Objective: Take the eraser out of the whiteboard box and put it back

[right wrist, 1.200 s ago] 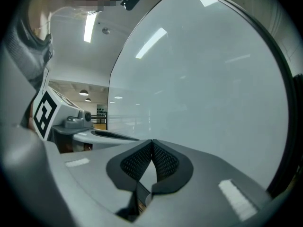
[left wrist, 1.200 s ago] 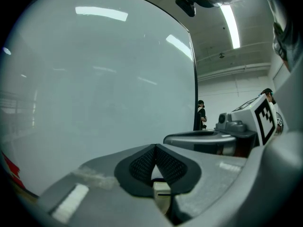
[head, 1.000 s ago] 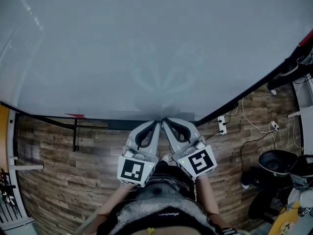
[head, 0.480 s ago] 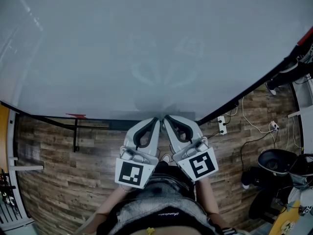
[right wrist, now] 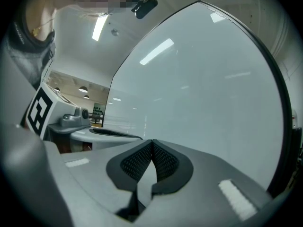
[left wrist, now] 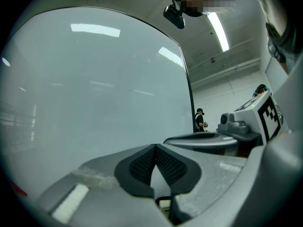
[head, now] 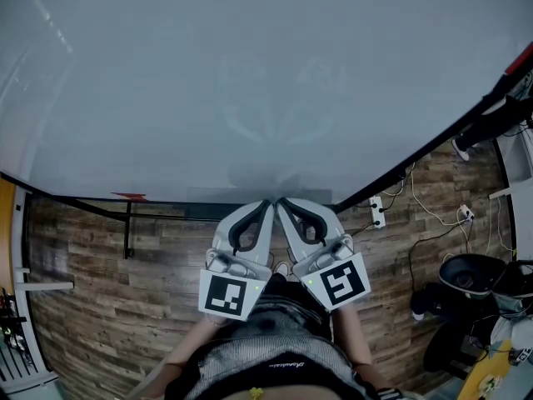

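Pale whiteboard point(head: 250, 73) on the far side, your left gripper point(head: 267, 204) and right gripper point(head: 280, 202) side by side, both pressed together on nothing.

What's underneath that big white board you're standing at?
Below the large white board: brown wood-plank floor, a black metal stand bar and a white power strip. The grey left gripper and right gripper cover the middle of its lower edge, so no eraser or box shows.

The whiteboard point(head: 250, 73) is cut off by the head view's top and side edges; its lower ledge point(head: 200, 212) is partly covered by the left gripper point(head: 267, 204) and right gripper point(head: 280, 202). A red thing point(head: 127, 197) on that edge and a distant person point(left wrist: 200, 120) are too small to be made out.
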